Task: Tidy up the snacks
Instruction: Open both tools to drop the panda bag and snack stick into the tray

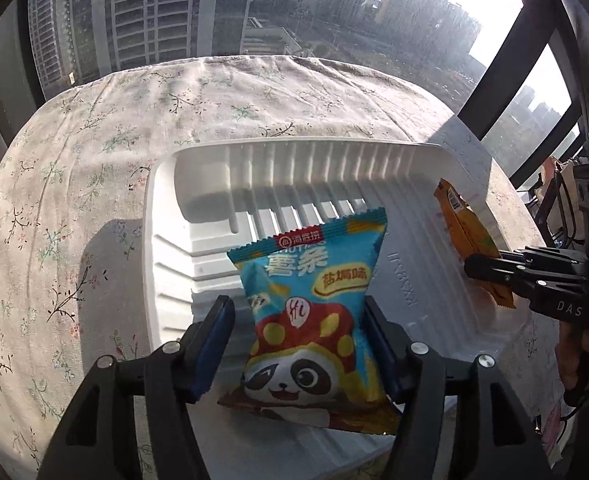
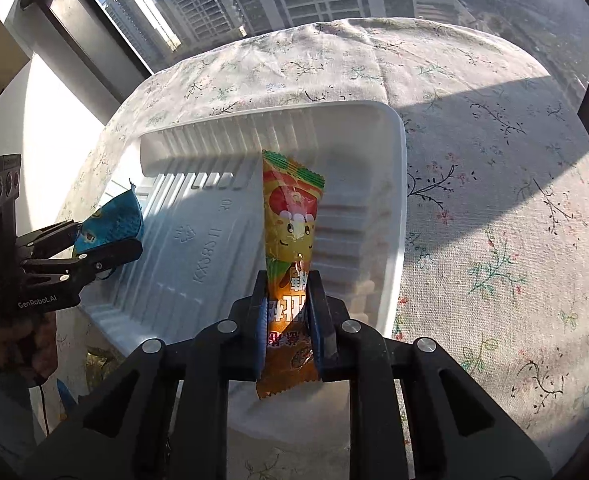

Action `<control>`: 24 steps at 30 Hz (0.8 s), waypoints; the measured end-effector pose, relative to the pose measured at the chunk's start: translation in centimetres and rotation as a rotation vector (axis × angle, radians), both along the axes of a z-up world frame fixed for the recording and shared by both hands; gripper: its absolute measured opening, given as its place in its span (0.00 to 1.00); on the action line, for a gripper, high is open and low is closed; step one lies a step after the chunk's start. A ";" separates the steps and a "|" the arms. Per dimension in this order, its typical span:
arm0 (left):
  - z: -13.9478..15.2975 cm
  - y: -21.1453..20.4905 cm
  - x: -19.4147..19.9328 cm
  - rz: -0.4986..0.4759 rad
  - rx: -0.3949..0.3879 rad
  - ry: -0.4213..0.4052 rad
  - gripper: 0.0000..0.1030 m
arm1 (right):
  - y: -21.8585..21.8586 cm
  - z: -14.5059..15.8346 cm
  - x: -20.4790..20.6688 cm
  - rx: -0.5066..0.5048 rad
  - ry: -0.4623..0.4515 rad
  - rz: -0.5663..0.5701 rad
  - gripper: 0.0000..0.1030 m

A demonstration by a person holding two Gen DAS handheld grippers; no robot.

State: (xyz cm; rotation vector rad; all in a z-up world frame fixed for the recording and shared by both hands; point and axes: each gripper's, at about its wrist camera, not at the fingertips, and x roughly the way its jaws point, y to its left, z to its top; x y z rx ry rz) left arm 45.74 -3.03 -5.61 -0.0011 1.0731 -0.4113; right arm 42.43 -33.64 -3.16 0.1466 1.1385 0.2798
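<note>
A white ribbed plastic tray [image 1: 166, 216] lies on a table with a floral cloth; it also shows in the right wrist view [image 2: 398, 200]. My left gripper [image 1: 300, 312] holds a blue snack bag with a panda [image 1: 314, 320] above the tray's near left part; its right finger touches the bag and a gap shows at the left finger. It shows from the side in the right wrist view [image 2: 106, 240]. My right gripper [image 2: 290, 308] is shut on an orange snack packet [image 2: 292, 220] above the tray's near right part. Both show in the left wrist view, gripper [image 1: 482, 270] and packet [image 1: 466, 232].
The floral tablecloth [image 1: 94, 160] covers a round table against a window with dark frames [image 1: 506, 72]. High-rise buildings show outside. Snack wrappers [image 2: 94, 364] lie on the table near the tray's front left corner. The person's hand [image 2: 14, 344] holds the left gripper's handle.
</note>
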 end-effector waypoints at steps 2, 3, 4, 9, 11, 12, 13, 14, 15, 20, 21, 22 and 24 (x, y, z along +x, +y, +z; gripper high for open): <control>0.2 -0.2 -0.2 -0.001 -0.003 0.003 0.72 | 0.1 0.1 -0.1 -0.002 -0.002 0.004 0.19; 0.3 -0.2 -0.2 -0.001 -0.002 0.003 0.74 | 0.1 0.1 -0.1 0.001 0.002 0.004 0.20; 0.4 -0.2 -0.3 0.000 -0.002 0.000 0.75 | 0.0 0.2 -0.2 0.002 0.003 0.002 0.25; 2.3 1.1 -1.3 0.025 -0.038 -0.037 0.78 | -0.3 2.1 -0.9 0.037 -0.052 0.014 0.62; 3.7 2.0 -2.2 0.040 -0.055 -0.074 0.80 | -0.6 3.4 -1.5 0.026 -0.092 0.008 0.64; 4.4 2.5 -2.9 0.046 -0.063 -0.093 0.83 | -0.8 4.2 -1.8 0.022 -0.115 0.009 0.64; 5.1 3.0 -3.7 0.051 -0.072 -0.113 0.86 | -1.1 5.2 -2.3 0.022 -0.146 0.009 0.65; 5.9 3.5 -4.7 0.056 -0.081 -0.139 0.90 | -1.5 6.3 -2.8 0.024 -0.179 0.006 0.65; 6.6 4.0 -5.8 0.059 -0.091 -0.161 0.95 | -2.0 7.4 -3.4 0.033 -0.214 0.002 0.67; 8.7 6.0 -11.9 0.052 -0.098 -0.238 0.99 | -4.8 13.2 -9.5 0.152 -0.404 0.008 0.84; 8.9 6.3 -13.3 0.057 -0.090 -0.258 0.99 | -5.2 13.9 -11.2 0.163 -0.438 0.013 0.85; 9.1 6.7 -14.7 0.062 -0.085 -0.276 0.99 | -5.4 14.5 -12.8 0.170 -0.468 0.020 0.86; 9.0 7.2 -17.3 0.072 -0.071 -0.301 0.99 | -5.6 15.2 -16.5 0.178 -0.519 0.035 0.86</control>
